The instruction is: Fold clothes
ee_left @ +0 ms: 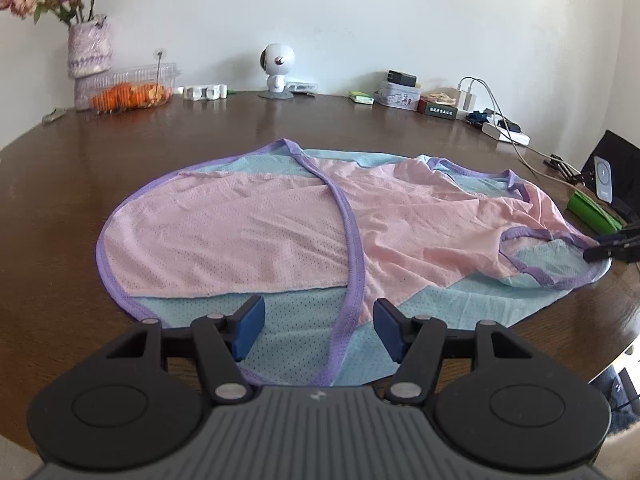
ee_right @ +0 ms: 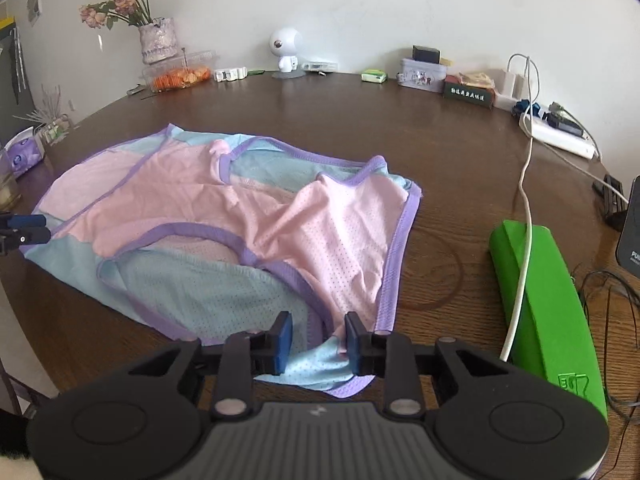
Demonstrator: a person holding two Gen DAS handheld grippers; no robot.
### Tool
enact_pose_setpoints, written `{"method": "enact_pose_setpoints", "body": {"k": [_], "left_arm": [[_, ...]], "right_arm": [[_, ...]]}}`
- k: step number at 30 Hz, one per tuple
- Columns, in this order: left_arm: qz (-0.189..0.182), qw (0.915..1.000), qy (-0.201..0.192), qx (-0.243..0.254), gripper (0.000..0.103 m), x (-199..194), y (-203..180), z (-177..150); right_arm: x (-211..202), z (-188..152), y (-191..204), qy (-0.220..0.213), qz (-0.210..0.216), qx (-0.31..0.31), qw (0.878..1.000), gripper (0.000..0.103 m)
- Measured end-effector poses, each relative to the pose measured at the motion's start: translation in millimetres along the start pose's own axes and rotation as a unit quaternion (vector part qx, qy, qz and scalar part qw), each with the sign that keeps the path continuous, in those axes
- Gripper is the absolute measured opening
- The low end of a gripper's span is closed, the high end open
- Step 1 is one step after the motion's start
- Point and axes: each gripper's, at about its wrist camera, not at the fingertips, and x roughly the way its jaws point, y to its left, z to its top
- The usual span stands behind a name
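A pink and light-blue mesh garment (ee_left: 280, 224) with purple trim lies spread and partly folded on the brown wooden table (ee_left: 120, 152). My left gripper (ee_left: 320, 330) hovers over its near blue edge, open, with a purple trim strap (ee_left: 354, 264) running between the fingers. In the right wrist view the same garment (ee_right: 240, 216) fills the middle. My right gripper (ee_right: 319, 340) stands open over the garment's near corner, with blue cloth and purple hem lying between the pads untouched. In each view the other gripper shows at the garment's side edge: the right gripper (ee_left: 612, 246), the left gripper (ee_right: 24, 228).
Along the back wall stand a vase of flowers (ee_left: 88, 44), a clear box of orange food (ee_left: 128, 90), a white toy figure (ee_left: 278, 66), a tin (ee_right: 424, 72) and chargers. A green box (ee_right: 548, 300), a white cable (ee_right: 524, 208) and a power strip (ee_right: 560, 136) crowd the right side.
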Motion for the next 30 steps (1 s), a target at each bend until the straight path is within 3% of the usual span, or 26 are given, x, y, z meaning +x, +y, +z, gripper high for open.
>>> {"method": "enact_pose_setpoints", "body": {"k": [4,7,10,13,17,22,24,25,26,27,28,30], "left_arm": [[-0.001,0.9999,0.009,0.012,0.062,-7,6,4],[-0.045,0.9988,-0.011,-0.014,0.062,-23,14,5],[-0.065,0.9979,-0.009,0.004,0.062,-31,15,0],[-0.084,0.9963,0.004,0.016,0.062,-30,14,-7],[-0.115,0.9932,0.002,0.022,0.062,-32,19,-14],[-0.12,0.992,0.015,0.034,0.062,-23,31,-16],[-0.12,0.9915,0.013,0.05,0.046,-21,29,-16],[-0.115,0.9912,0.011,0.065,0.019,-21,27,-16],[-0.11,0.9907,0.009,0.08,0.013,-20,24,-16],[-0.111,0.9897,0.009,0.089,0.011,-20,23,-16],[-0.12,0.9886,0.013,0.09,0.003,-19,23,-15],[-0.13,0.9873,0.015,0.09,0.002,-19,26,-10]], "right_arm": [[-10,-3,0,0.008,-0.002,-0.007,1.0,0.027],[-34,0,5,-0.046,0.021,-0.036,0.998,0.028],[-45,7,27,-0.085,0.084,-0.089,0.989,0.04],[-26,15,65,-0.076,0.138,-0.153,0.976,0.041],[3,16,111,-0.047,0.146,-0.242,0.958,0.037],[19,15,118,-0.026,0.153,-0.244,0.957,0.031],[21,15,115,-0.023,0.162,-0.225,0.961,0.028],[22,15,115,-0.018,0.163,-0.215,0.963,0.021],[21,15,116,-0.012,0.163,-0.211,0.964,0.003],[21,14,118,-0.011,0.159,-0.212,0.964,0.002],[20,13,120,-0.012,0.156,-0.213,0.964,0.002],[18,16,119,-0.019,0.159,-0.206,0.965,0.001]]}}
